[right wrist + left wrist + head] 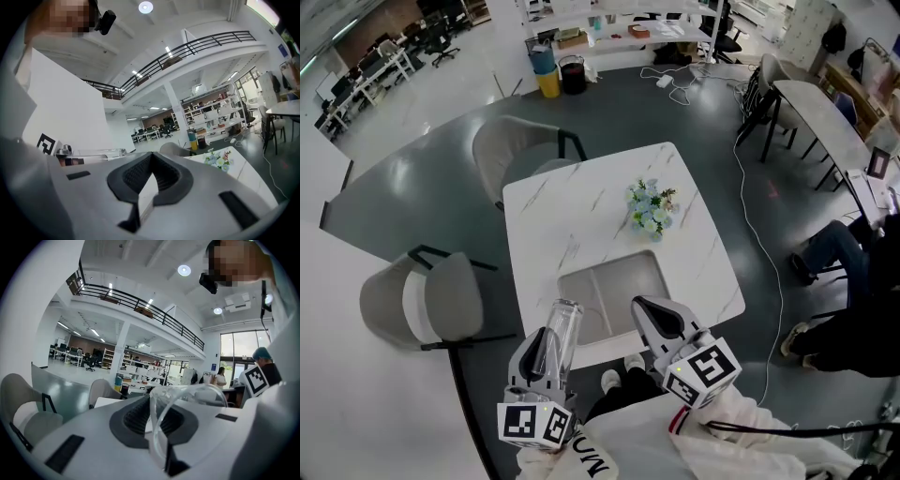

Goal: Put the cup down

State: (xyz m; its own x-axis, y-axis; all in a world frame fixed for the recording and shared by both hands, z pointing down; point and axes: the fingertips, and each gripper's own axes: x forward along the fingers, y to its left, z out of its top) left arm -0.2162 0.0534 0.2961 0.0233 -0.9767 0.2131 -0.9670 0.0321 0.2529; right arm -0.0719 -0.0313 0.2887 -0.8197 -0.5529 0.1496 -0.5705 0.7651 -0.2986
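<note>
A clear plastic cup (565,323) is held upright in my left gripper (551,345), which is shut on it just in front of the white marble table's near edge (581,211). In the left gripper view the cup's rim and wall (187,394) fill the gap between the jaws of the left gripper (161,417). My right gripper (656,317) hangs beside it to the right, over the table's front edge, shut with nothing in it. In the right gripper view the right gripper (151,180) shows its dark pads pressed together, and the cup (93,152) is at the left.
A grey tray (614,289) lies on the table's near part. A small bunch of flowers (652,208) stands further back. Grey chairs stand at the far side (520,145) and the left (422,300). A seated person's legs (834,253) and a floor cable (750,216) are at the right.
</note>
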